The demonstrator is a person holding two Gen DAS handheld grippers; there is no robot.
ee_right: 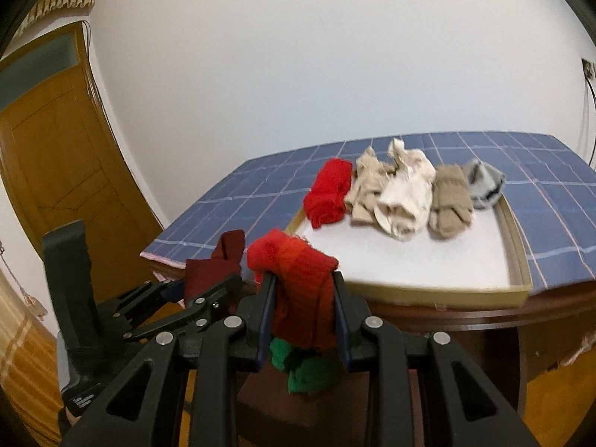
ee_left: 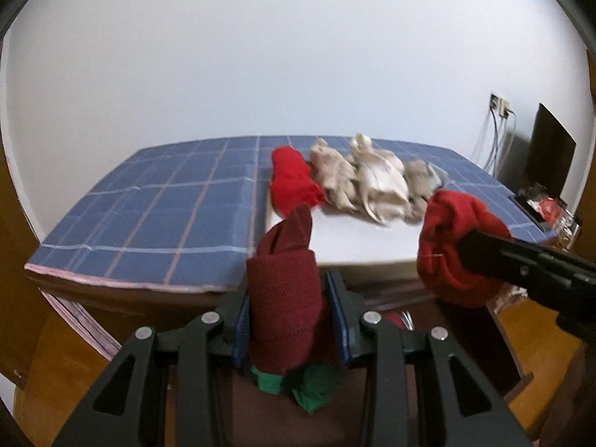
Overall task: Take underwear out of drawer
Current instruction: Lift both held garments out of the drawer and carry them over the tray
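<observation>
A white wall [ee_left: 298, 56] fills the room behind everything, with a wooden door [ee_right: 56, 156] off to the left of the table. The table [ee_right: 484, 320] is dark wood, covered by a blue checked cloth [ee_left: 156, 201]. On the cloth lies a shallow tray [ee_right: 516, 249] with a white floor and tan rim, and it serves as the landmark here.

Along the far side of the tray runs a row of rolled garments: a bright red roll [ee_right: 329, 193] at the left end, then a beige bundle [ee_right: 367, 190], a cream bundle [ee_right: 404, 201], a tan roll [ee_right: 449, 201] and a grey piece [ee_right: 484, 182] at the right end, touching one another in a line.

In front of the tray's near edge, below the table top, green cloth [ee_right: 301, 368] shows in a dark space under the two tools; whether that is the drawer I cannot tell.

The left gripper [ee_left: 287, 320] is held up before the tray's near left corner, its jaws narrowed and clamped on a dark red rolled underwear [ee_left: 285, 298] that stands up between the blue pads [ee_left: 337, 313]. The right gripper [ee_right: 303, 309] is just beside it, in front of the tray's near edge, its jaws likewise pressed on an orange-red rolled underwear [ee_right: 298, 272] that bulges above them.
</observation>
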